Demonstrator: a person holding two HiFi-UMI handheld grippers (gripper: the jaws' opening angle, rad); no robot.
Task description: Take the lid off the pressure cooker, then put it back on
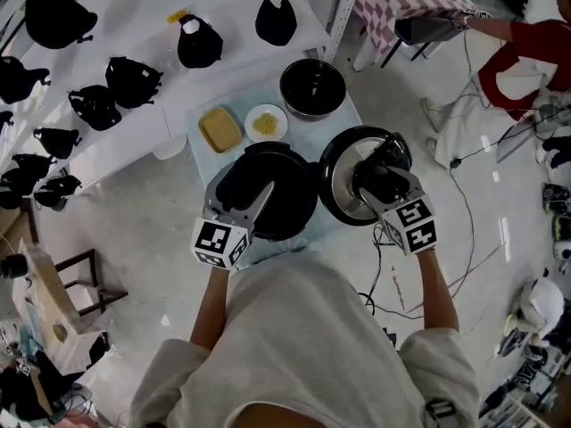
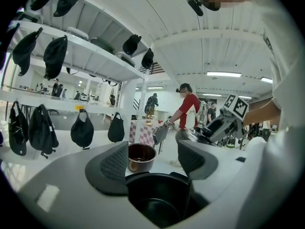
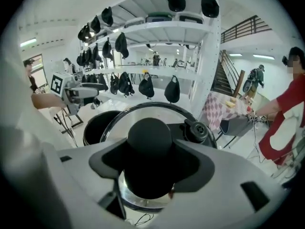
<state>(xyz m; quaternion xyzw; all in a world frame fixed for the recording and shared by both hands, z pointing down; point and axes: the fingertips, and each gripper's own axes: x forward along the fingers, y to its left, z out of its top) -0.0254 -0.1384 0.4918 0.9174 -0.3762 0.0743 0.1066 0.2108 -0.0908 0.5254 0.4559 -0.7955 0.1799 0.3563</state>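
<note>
Right tongs: spread wide, clamped on the knob of the lid.
Left tongs: apart, empty, above the open pressure cooker.
Cooker: one, at the desk's near edge.
Lid: one, knob side up, held just beside the cooker at the desk's right edge.
Far edge: one loose pot, two dishes.

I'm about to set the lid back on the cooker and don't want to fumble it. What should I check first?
1. Grip: right gripper shut on the black round knob of the silvery round lid: ok.
2. Lid over the black pressure cooker: it hangs to the cooker's right: not ok.
3. Cooker mouth free: left gripper overlaps its left side: not ok.
4. Cooker steadied: left gripper's jaws stand apart, holding nothing: not ok.
5. Lid level: cannot tell.
</note>
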